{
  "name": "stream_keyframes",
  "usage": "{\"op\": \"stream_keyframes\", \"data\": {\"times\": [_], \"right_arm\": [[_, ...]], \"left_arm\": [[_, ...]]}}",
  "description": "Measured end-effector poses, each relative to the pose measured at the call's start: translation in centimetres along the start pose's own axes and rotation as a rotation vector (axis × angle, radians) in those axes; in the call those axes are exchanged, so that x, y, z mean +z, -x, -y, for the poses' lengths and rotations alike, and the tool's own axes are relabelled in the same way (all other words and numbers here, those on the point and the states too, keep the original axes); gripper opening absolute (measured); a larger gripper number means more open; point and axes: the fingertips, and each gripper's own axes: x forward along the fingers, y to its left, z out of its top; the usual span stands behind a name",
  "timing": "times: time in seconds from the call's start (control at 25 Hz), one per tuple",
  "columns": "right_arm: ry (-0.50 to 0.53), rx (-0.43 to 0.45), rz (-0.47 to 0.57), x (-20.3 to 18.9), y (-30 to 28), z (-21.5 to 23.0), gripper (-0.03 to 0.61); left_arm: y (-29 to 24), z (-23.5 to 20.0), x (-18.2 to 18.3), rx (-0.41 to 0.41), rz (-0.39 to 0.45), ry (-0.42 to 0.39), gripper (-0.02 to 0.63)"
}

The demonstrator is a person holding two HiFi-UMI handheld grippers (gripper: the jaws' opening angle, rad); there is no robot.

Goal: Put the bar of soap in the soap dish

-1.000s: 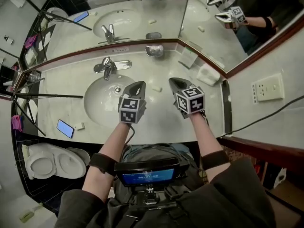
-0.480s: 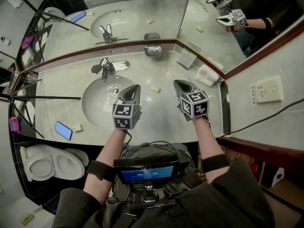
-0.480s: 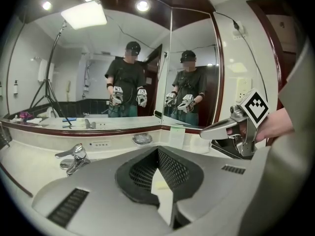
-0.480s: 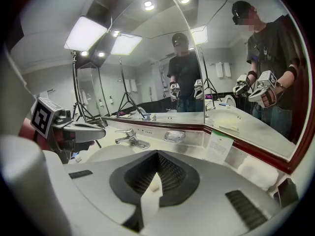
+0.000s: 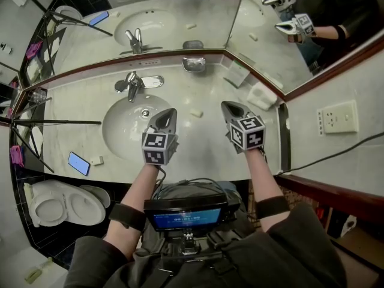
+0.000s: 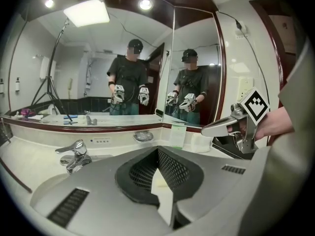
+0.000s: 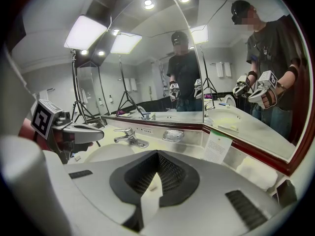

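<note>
2 grippers hover side by side over a pale stone counter (image 5: 207, 152), both pointing toward the mirror (image 5: 180, 17) and tilted somewhat downward. The left gripper (image 5: 168, 114) sits above the right edge of the oval basin (image 5: 123, 131). Its own view shows the jaws closed tip to tip with nothing between them, only a narrow slit below the meshed pads through which the counter shows. The right gripper (image 5: 231, 108) is in the same condition: jaws brought together, nothing held.

The bar of soap (image 5: 196, 113), small and pale, lies flat on the counter between the 2 gripper tips, touching neither. The soap dish (image 5: 194, 64) stands well beyond it, against the back edge of the counter just under the mirror, and looks empty. It also shows straight ahead in the left gripper view (image 6: 143, 136) and the right gripper view (image 7: 173, 134).

1 chrome tap (image 5: 133, 84) stands behind the basin, left of the dish. Right of the dish are a small upright card (image 5: 238, 74) and a folded towel (image 5: 263, 95) in the corner. A phone (image 5: 78, 162) lies on the counter's near left part, and a toilet (image 5: 66, 204) sits below that end. A wall socket (image 5: 339, 116) is on the right wall.
</note>
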Motion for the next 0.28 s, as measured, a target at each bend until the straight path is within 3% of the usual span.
{"op": "stream_keyframes", "data": {"times": [0.28], "right_arm": [[0.001,0.001,-0.001,0.0,-0.22,0.38,0.015]], "left_arm": [[-0.14,-0.07,-0.68,0.003,-0.014,0.012,0.003]]}}
